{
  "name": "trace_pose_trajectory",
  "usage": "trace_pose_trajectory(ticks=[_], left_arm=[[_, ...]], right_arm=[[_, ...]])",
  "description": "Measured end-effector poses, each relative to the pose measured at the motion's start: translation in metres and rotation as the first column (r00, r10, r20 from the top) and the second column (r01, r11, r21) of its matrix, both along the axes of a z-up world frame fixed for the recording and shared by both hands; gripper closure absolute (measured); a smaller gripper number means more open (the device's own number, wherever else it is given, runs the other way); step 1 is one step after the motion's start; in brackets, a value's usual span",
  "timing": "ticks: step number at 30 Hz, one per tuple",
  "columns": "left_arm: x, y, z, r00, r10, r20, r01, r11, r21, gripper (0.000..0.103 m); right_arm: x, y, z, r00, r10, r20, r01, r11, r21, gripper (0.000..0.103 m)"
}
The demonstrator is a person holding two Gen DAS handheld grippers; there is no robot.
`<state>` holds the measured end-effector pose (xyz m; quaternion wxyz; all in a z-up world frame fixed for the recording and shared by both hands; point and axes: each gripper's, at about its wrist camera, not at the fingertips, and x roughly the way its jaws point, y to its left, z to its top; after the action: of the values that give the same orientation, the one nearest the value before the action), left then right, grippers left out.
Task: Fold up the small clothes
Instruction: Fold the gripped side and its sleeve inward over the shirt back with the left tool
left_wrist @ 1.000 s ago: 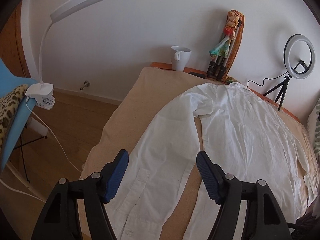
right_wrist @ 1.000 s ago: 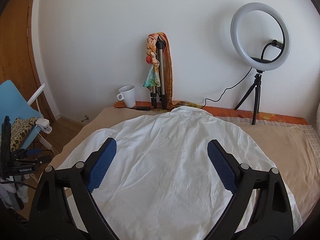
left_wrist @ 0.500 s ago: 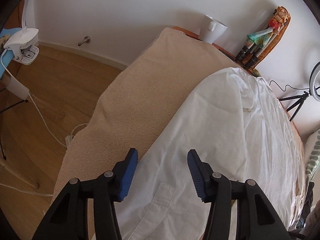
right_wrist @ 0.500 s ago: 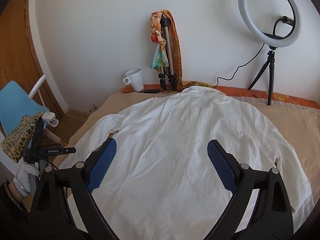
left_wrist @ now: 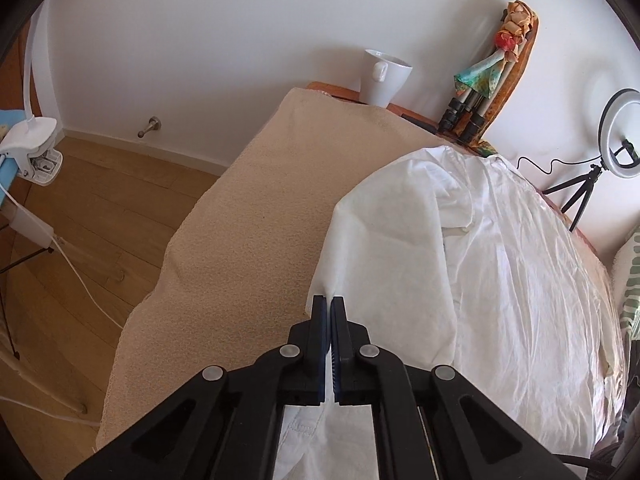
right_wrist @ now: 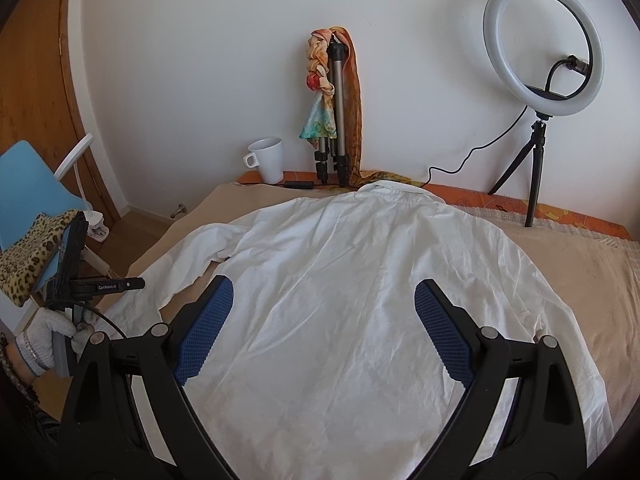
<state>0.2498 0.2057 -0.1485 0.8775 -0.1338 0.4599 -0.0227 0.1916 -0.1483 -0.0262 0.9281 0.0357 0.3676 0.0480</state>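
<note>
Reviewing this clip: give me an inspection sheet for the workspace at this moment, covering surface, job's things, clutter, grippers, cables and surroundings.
Surface: beige textured cover over the work surface, orange cloth strip along the wall edge.
Job's things: white shirt spread flat, collar toward the wall; its sleeve lies beside the body.
Clutter: white mug, folded tripod with a colourful scarf, ring light on a small tripod.
Grippers: left gripper shut on the sleeve edge; right gripper open above the shirt, touching nothing.
Cables: black ring-light cable; white cable on the floor.
Surroundings: white wall, wooden floor, blue chair with leopard-print fabric.
</note>
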Motion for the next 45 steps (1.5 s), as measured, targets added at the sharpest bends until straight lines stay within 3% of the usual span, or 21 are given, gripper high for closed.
trace_pose_trajectory(ticks=[9,14,18,20,21,22,25,30,35,40,45], left_arm=[[-0.028,-0.057,0.047,0.98,-0.134,0.146,0.121,0.988,0.094,0.103],[-0.047,-0.109,0.054,0.952,-0.259,0.162,0.236,0.96,0.149,0.103],[-0.057,-0.148,0.047,0.926,-0.355,0.126,0.332,0.928,0.17,0.103],[-0.06,-0.165,0.039,0.906,-0.416,0.083,0.401,0.903,0.152,0.095],[-0.063,-0.172,0.035,0.9,-0.431,0.067,0.418,0.895,0.154,0.075],[-0.066,-0.179,0.033,0.897,-0.438,0.061,0.425,0.891,0.16,0.066],[-0.074,-0.185,0.034,0.89,-0.452,0.055,0.442,0.887,0.135,0.066],[-0.096,-0.157,0.062,0.91,-0.395,0.128,0.387,0.918,0.082,0.066],[-0.116,-0.09,0.075,0.964,-0.203,0.171,0.182,0.975,0.129,0.067],[-0.116,-0.019,0.04,0.999,-0.016,0.041,0.016,1.0,-0.014,0.067],[-0.111,0.02,-0.002,0.992,0.062,-0.109,-0.082,0.977,-0.195,0.055]], right_arm=[[0.0,-0.006,0.0,1.0,-0.017,-0.004,0.017,1.0,0.01,0.008],[0.0,-0.007,0.0,1.0,-0.013,-0.006,0.013,1.0,0.006,0.008],[0.002,-0.007,-0.002,1.0,-0.019,-0.016,0.02,1.0,0.009,0.008],[0.003,-0.008,-0.003,1.0,-0.023,-0.021,0.023,1.0,0.012,0.008],[0.004,-0.009,-0.004,0.999,-0.024,-0.023,0.024,1.0,0.012,0.008],[0.004,-0.009,-0.004,0.999,-0.025,-0.023,0.025,1.0,0.01,0.008],[0.004,-0.009,-0.006,1.0,-0.023,-0.021,0.023,1.0,-0.007,0.008],[0.007,-0.017,-0.011,0.998,-0.025,-0.053,0.026,0.999,0.027,0.008],[0.011,-0.021,-0.02,0.993,0.026,-0.118,-0.007,0.988,0.157,0.009],[0.026,0.001,-0.043,0.967,0.13,-0.221,-0.071,0.963,0.26,0.018],[0.049,0.028,-0.078,0.913,0.19,-0.362,-0.077,0.95,0.302,0.028]])
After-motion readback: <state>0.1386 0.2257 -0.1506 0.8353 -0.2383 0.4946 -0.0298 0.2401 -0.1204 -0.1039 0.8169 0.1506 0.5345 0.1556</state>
